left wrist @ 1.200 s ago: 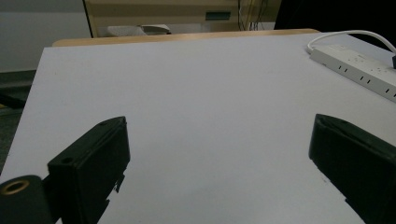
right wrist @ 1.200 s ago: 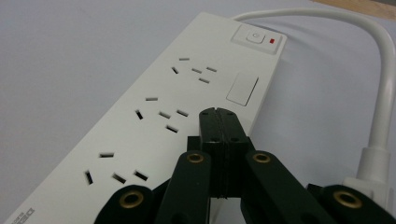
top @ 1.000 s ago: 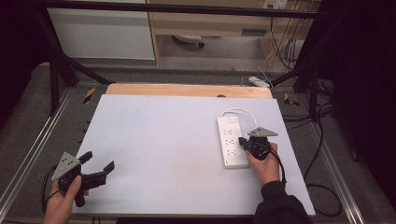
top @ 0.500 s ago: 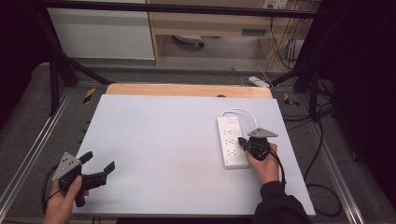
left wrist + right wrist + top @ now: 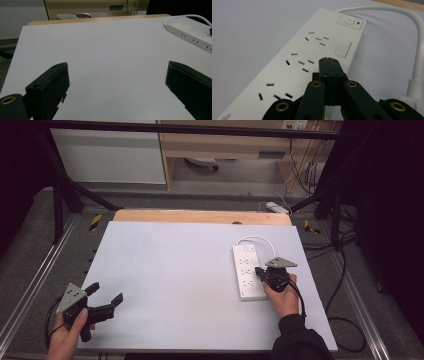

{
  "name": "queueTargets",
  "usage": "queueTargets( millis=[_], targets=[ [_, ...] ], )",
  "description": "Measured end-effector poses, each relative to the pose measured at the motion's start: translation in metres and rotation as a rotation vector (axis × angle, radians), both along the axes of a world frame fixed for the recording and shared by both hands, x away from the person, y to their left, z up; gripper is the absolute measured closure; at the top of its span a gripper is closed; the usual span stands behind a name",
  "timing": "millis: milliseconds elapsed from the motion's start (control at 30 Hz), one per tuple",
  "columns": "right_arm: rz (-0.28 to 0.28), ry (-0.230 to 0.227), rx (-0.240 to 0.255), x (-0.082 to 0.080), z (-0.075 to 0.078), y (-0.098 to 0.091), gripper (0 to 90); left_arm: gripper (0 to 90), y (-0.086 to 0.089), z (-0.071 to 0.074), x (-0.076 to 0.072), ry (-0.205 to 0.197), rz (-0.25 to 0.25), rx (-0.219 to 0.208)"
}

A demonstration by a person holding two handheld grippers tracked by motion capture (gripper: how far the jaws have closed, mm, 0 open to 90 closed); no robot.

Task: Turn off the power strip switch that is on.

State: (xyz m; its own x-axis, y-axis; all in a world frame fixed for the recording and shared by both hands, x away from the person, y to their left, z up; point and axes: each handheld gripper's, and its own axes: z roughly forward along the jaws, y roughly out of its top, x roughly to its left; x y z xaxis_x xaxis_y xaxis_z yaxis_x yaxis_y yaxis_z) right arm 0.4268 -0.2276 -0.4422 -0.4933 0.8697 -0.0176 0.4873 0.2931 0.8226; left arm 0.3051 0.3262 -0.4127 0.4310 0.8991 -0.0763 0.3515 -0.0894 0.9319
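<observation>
1. High view. A white power strip (image 5: 248, 272) lies flat on the right half of the white bench (image 5: 175, 270), long axis running away from the person, with its white cord (image 5: 255, 240) looping off the far end. The right gripper (image 5: 261, 274) sits over the strip's right edge near the middle, held from below by the right hand (image 5: 282, 295). The left gripper (image 5: 107, 299) rests at the near left corner of the bench, well apart from the strip, fingers spread wide with nothing between them.

2. Left gripper view. Both black fingers (image 5: 50, 85) stand far apart over bare bench. The power strip (image 5: 192, 37) shows at far right, with its cord (image 5: 185, 17) curving off behind.

3. Right gripper view. The fingers (image 5: 329, 67) are pressed together, nothing between them, tips over the top face of the strip (image 5: 294, 62) beside a blank white panel (image 5: 343, 49). Beyond it, a switch (image 5: 349, 21) with a red indicator. Whether the tips touch the plastic I cannot tell.

4. Handling, as judgement. The strip looks rigid, light, smooth-shelled and likely slippery on the bench. Best hold is across the narrow width, on the long side walls. The cord looks stiff and could tug the body round if it is lifted or slid.
</observation>
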Motion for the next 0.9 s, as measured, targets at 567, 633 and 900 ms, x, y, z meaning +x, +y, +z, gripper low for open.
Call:
queueTargets(
  millis=[567,633,900],
  targets=[
    [0.004,0.001,-0.01,-0.0002,0.0005,0.0009,90.0,5.2,0.0,-0.0001,0.0001,0.001,0.002,0.0],
    [0.003,0.002,-0.013,-0.0007,0.0004,0.0015,90.0,5.2,0.0,-0.0001,0.0001,0.001,0.001,0.0],
    [0.011,0.005,-0.016,-0.0013,-0.0004,0.0018,90.0,5.2,0.0001,0.0,0.0,0.002,0.0,0.0]
  ],
)
